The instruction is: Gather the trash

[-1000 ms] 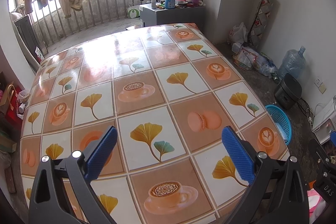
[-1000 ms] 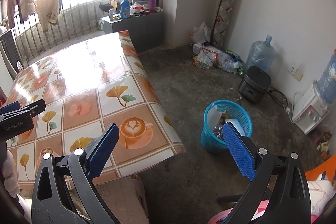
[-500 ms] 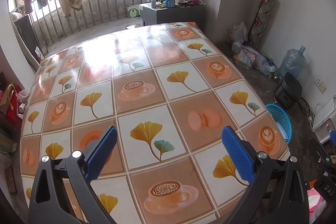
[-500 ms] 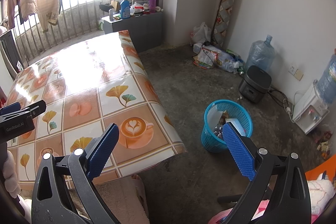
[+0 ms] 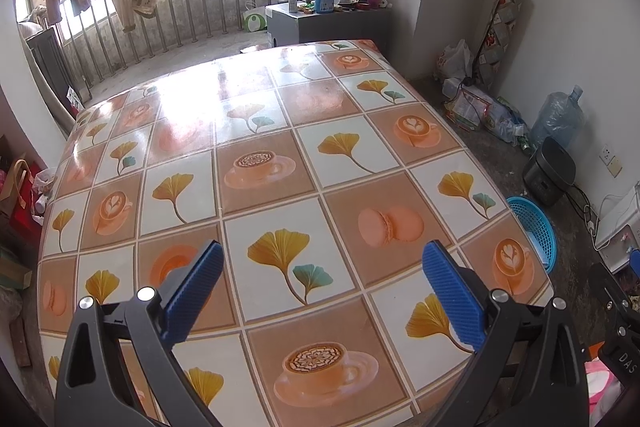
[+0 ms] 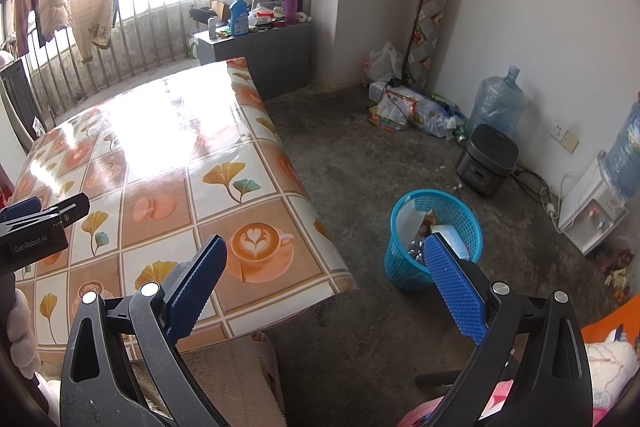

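Note:
My left gripper (image 5: 322,279) hangs open over the near part of the table (image 5: 256,115), which wears a glossy cloth printed with coffee cups and ginkgo leaves; nothing lies between its blue pads. My right gripper (image 6: 324,277) is open too, held past the table's right corner above the concrete floor. A blue mesh waste basket (image 6: 434,239) stands on the floor just beyond the right pad, with paper and wrappers inside. The same basket (image 5: 534,227) peeks out past the table's right edge in the left wrist view. The left gripper's body (image 6: 36,231) shows at the left edge of the right wrist view.
A black rice cooker (image 6: 486,159), a big water bottle (image 6: 496,103) and a heap of bags and wrappers (image 6: 408,111) line the right wall. A grey cabinet (image 6: 256,55) with bottles stands behind the table. Cables (image 6: 536,183) trail to a white dispenser (image 6: 592,211).

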The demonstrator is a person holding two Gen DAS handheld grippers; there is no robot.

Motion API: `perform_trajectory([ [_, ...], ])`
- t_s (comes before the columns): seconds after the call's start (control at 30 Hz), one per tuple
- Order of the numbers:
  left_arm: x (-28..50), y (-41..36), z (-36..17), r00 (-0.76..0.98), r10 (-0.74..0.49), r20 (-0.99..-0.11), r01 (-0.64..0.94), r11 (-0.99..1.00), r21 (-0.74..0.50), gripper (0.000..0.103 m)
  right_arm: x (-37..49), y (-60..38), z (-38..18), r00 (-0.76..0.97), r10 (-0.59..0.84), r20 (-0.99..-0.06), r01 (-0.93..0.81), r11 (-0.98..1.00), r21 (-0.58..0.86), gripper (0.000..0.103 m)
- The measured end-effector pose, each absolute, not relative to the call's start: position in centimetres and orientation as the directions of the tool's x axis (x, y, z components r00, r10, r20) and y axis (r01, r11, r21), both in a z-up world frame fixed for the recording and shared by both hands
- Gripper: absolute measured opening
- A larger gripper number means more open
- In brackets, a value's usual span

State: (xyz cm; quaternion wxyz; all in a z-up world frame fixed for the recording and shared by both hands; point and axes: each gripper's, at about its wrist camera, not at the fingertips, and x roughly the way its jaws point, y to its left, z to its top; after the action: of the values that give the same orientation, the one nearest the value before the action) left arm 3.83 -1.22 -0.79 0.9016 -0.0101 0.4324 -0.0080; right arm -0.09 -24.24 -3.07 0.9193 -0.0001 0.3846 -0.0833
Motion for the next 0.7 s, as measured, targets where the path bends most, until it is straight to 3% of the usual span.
perform_trajectory([
  [0.7, 3.96, -0.77, -1.09, 0.621, -0.018, -0.784, -0.002, 1.0, -0.024, 0.097, -0.03, -24.26, -2.99, 0.691, -0.15, -0.707, 0.151, 0.987, -0.062, 0.095],
])
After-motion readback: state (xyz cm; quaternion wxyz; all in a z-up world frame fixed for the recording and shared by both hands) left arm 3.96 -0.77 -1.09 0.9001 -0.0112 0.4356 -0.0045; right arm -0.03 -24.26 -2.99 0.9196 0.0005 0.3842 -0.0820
